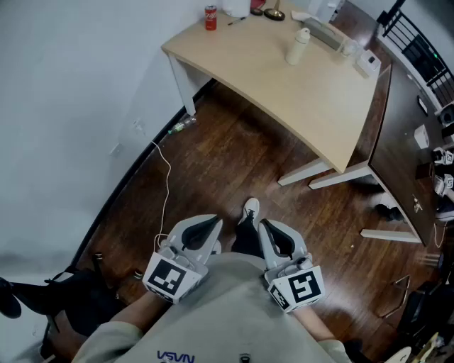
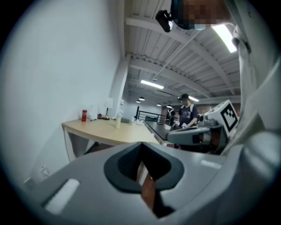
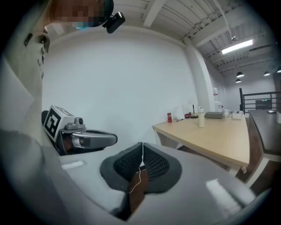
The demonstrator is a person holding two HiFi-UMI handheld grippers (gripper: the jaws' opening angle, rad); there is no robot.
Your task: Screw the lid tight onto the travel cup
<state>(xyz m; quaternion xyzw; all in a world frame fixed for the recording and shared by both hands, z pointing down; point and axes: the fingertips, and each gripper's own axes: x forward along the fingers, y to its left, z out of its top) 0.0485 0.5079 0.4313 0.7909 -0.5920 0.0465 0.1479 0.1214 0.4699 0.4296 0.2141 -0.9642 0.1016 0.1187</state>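
L gripper (image 1: 211,222) jaws were shut, empty | R gripper (image 1: 267,227) likewise shut, empty | travel cup (image 1: 299,45) stood upright nr far edge of table (image 1: 284,92), well apart from both | step: approach; should open jaws early, clamp body w/ one, keep lid level.

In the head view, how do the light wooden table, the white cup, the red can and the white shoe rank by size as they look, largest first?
1. Light wooden table, by far the largest.
2. White cup.
3. Red can and white shoe: they look about alike, so I do not rank them.
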